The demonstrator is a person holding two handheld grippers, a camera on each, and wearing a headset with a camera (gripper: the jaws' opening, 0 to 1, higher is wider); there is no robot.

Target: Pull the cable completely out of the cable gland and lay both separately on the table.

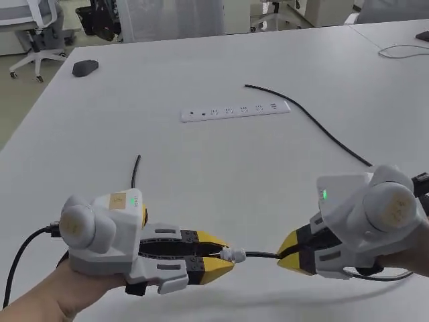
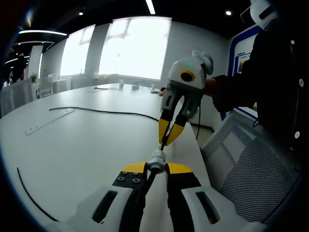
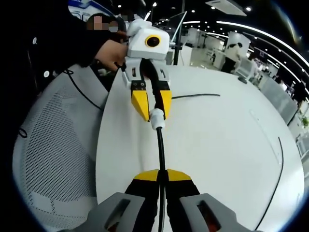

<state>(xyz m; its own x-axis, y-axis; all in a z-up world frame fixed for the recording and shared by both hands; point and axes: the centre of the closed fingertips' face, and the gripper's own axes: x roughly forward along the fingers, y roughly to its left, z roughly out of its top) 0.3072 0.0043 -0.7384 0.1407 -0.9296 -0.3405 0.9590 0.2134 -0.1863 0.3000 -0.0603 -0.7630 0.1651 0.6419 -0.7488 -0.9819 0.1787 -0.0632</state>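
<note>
1. Closest to the head camera, the left tool (image 1: 226, 257) is a white moulded plastic body with black jaw arms and yellow wedge tips. It lies almost level and points toward the right edge of the worktop (image 1: 201, 181). The left hand (image 1: 47, 298) cups it from below.
2. Its jaws are clenched on the cable gland (image 1: 233, 255), a small pale fitting with a rounded, ribbed end. The gland sticks out just past the yellow tips.
3. From the gland's end a thin, smooth black cable (image 1: 261, 255) runs straight to the right tool (image 1: 283, 258).
4. The right tool has the same white, black and yellow build and faces the left one tip to tip. Its jaws are pinched tight on the cable, close beside the gland but not touching it.
5. In the right gripper view the cable runs up from between the yellow tips to the gland, taut and straight.
6. Gland and cable are still joined. Both are held in the air above the near edge of the worktop, whose surface is matte and pale grey.
7. A flat white power strip (image 1: 234, 111) lies near the middle of the worktop.
8. A long loose black lead (image 1: 315, 124) curves from beside the strip toward the right edge.
9. A short black lead (image 1: 135, 171) lies toward the left side.
10. A dark rounded object (image 1: 85, 67) sits near the far left corner; I cannot tell what it is.
11. A white mesh chair (image 3: 53, 159) stands against the near edge.
</note>
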